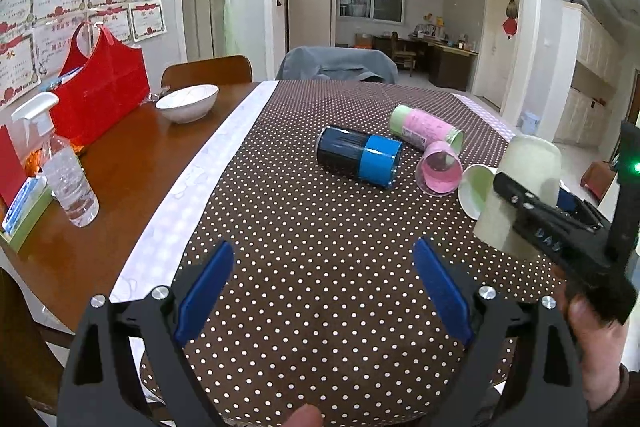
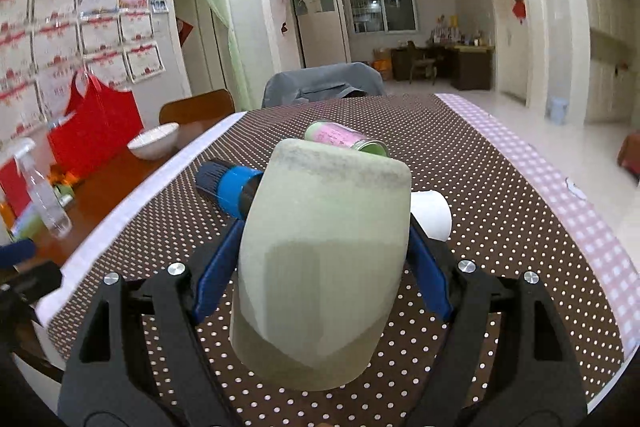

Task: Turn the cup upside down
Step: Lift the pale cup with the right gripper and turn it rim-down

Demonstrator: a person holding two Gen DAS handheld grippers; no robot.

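**Pale green cup held bottom-up above the dotted counter**

Left wrist view: the left gripper (image 1: 324, 291) hangs over the brown polka-dot cloth (image 1: 304, 227) with its blue-padded jaws spread wide and nothing between them. At three o'clock, the right gripper (image 1: 520, 211) clamps a pale green cup (image 1: 524, 183), closed end uppermost and tilted, mouth toward the cloth. Toward one o'clock four more cups lie on their sides: a dark cup with a blue band (image 1: 358, 157), a pink-and-green cup (image 1: 426, 127), a pink cup (image 1: 438, 167) and a white cup (image 1: 476, 191). At ten o'clock, on the bare wood of the counter (image 1: 132, 163), sit a white bowl (image 1: 187, 103), a red bag (image 1: 100, 95) and a spray bottle (image 1: 64, 171).

Right wrist view: the pale green cup fills the centre, the right gripper's jaws pressed against both its sides. Its base points to twelve o'clock. Whether its rim touches the cloth cannot be told.
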